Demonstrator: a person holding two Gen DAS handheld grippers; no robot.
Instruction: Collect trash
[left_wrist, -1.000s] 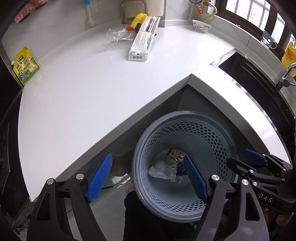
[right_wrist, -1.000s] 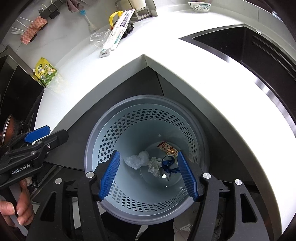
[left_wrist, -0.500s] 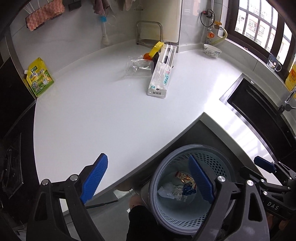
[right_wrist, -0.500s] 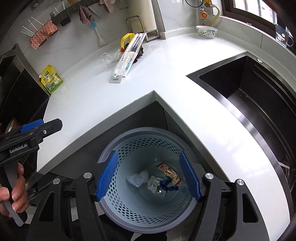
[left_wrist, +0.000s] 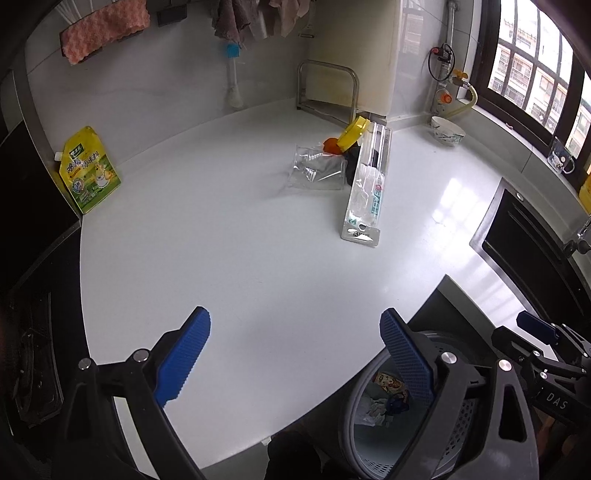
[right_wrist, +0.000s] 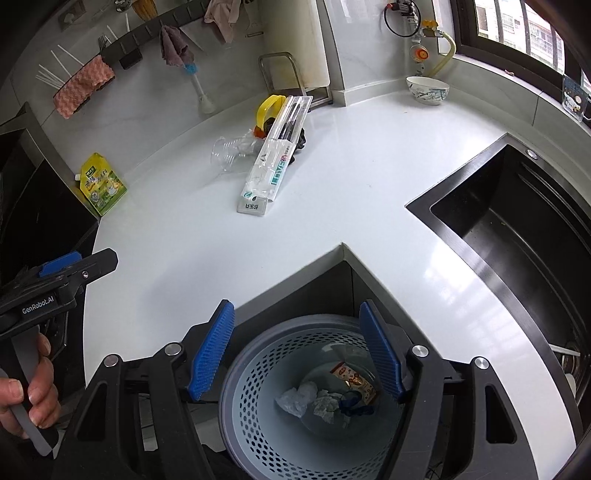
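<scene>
Both your tongs are empty. The left tongs (left_wrist: 295, 354) stand wide apart over bare surface (left_wrist: 221, 258), their jaws having just been opening with nothing between them. The right tongs (right_wrist: 295, 350) have also just been opening, to a middling gap, and hang above the bin (right_wrist: 240, 387) with nothing in their pads.

The bin sits on the floor in the notch of the surface and already holds crumpled tissue (right_wrist: 297, 397), a snack wrapper (right_wrist: 354, 380) and a bit of blue string (right_wrist: 352, 404).

What looks left to collect lies far back near the wall: a long clear blister pack (left_wrist: 365, 192), a clear plastic cup (right_wrist: 231, 155) on its side touching it, and a yellow ring (left_wrist: 352, 133) with something orange and something dark bunched behind.

The blister pack is probably light, stiff along its length and slick; take it across its narrow width near the middle, so it does not swing or slip. The cup looks thin and will likely crush, so pinch its rim or wall gently. The green pouch (left_wrist: 88, 170) leaning at the left edge may be a full product, not trash; I cannot tell.
</scene>
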